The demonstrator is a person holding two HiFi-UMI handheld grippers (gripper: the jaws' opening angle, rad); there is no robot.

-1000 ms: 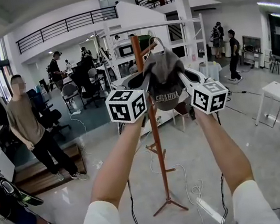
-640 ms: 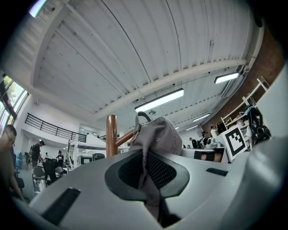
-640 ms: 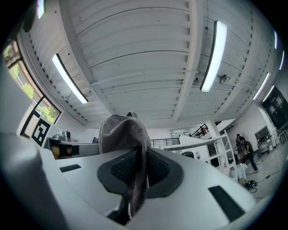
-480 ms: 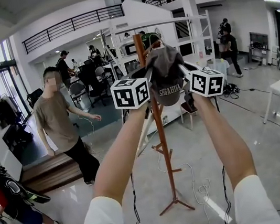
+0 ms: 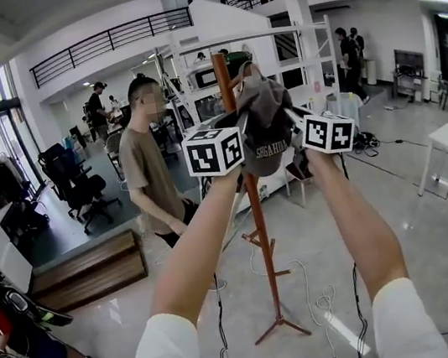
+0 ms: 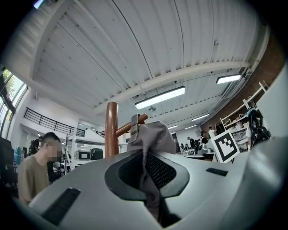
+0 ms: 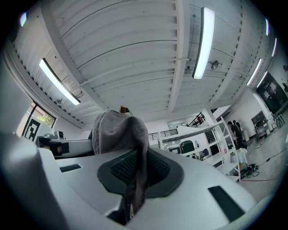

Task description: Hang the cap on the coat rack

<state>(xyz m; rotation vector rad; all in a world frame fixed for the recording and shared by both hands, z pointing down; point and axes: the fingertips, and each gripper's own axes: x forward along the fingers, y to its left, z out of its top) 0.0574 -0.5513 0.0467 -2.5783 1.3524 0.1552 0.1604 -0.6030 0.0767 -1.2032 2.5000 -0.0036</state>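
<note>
Holding the grey cap (image 5: 264, 116) high against the top of the brown coat rack (image 5: 259, 227), at twelve o'clock ahead; gripped at its nine o'clock by the left gripper (image 5: 237, 122), jaws pinched tight on a fold of cloth; gripped at its three o'clock by the right gripper (image 5: 290, 116), clamped on fabric the same way; from the left gripper view, strap crossing an angled peg (image 6: 143, 118) beside the pole; at the rack's nine o'clock, a person (image 5: 148, 174) in a tan shirt.
</note>
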